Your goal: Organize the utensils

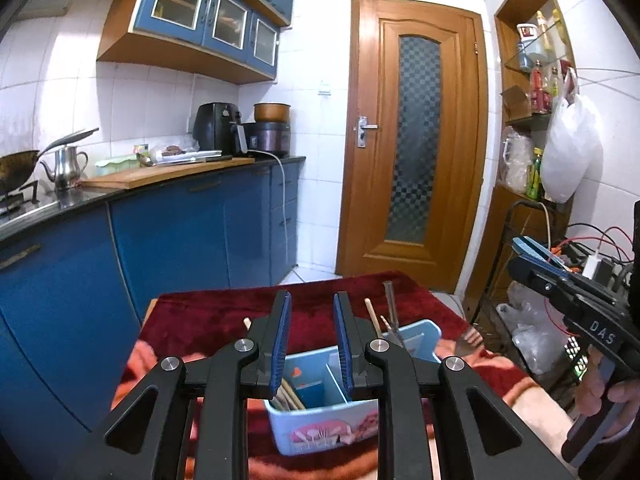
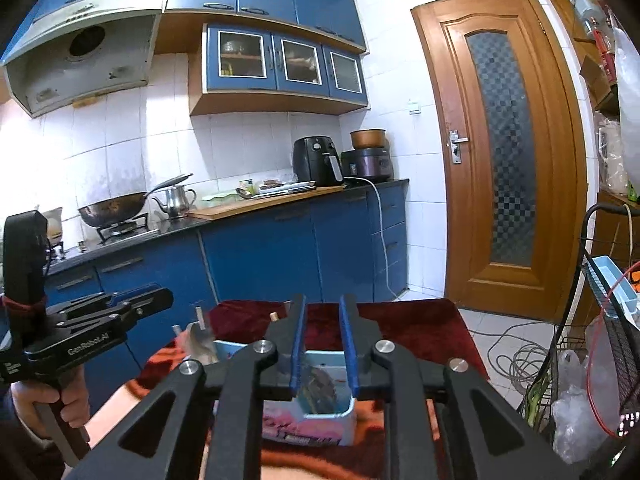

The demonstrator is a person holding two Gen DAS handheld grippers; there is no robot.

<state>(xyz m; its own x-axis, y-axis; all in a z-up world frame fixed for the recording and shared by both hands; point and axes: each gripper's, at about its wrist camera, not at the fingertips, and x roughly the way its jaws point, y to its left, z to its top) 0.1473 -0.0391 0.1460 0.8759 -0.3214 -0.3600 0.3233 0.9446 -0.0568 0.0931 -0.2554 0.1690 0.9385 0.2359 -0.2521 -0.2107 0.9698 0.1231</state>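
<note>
A light blue utensil holder with compartments stands on a table covered with a dark red cloth. Wooden chopsticks lean in its left compartment, and metal utensils stick up from its far right one. My left gripper hovers just above and before the holder, open, with nothing between its blue pads. The right gripper is over the same holder, also open and empty. A metal spoon rises at the holder's left side. Each gripper shows at the edge of the other's view, held by a hand.
A blue kitchen counter runs along the left with a wok, a kettle, a cutting board and an air fryer. A wooden door is ahead. A wire rack with bags and cables stands to the right.
</note>
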